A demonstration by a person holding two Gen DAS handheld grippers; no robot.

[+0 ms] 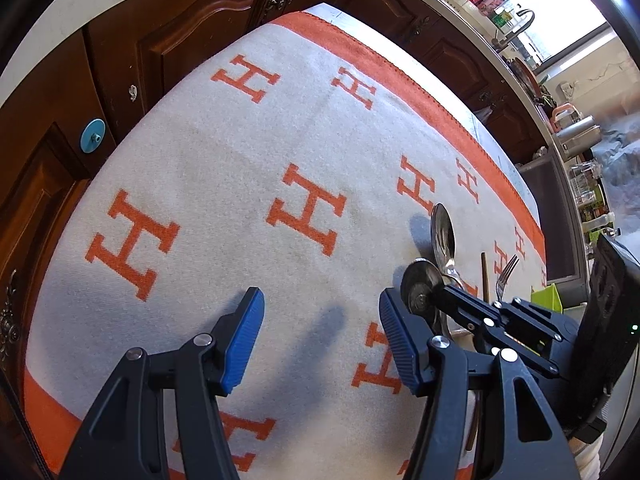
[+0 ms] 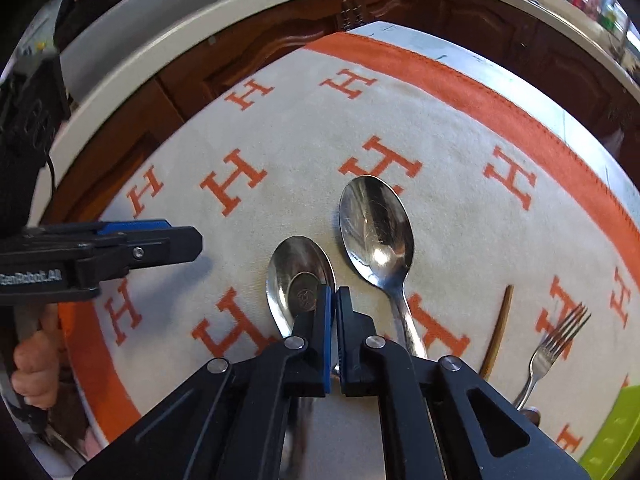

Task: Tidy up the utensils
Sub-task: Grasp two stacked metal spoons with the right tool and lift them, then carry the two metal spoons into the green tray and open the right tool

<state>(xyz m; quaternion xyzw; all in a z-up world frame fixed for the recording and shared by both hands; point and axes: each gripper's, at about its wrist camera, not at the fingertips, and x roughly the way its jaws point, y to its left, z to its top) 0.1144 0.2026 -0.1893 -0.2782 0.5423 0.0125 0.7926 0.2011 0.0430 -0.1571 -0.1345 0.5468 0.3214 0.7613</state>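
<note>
We see dark carved wooden cabinets [image 1: 192,36] curving beneath a pale countertop [image 1: 60,28]. Along that countertop to the right stands a faucet [image 1: 520,20], with a bright window [image 1: 560,12] behind it pouring daylight over the clutter beside the faucet.

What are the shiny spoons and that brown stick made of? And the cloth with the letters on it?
The two shiny silver spoons, the big one and the smaller one, look like polished metal, probably steel: they mirror the light. The thin brown stick looks like wood or bamboo, dull and unshiny, though that is uncertain. The white cloth with orange H letters looks like soft woven fabric with a fuzzy surface.
</note>
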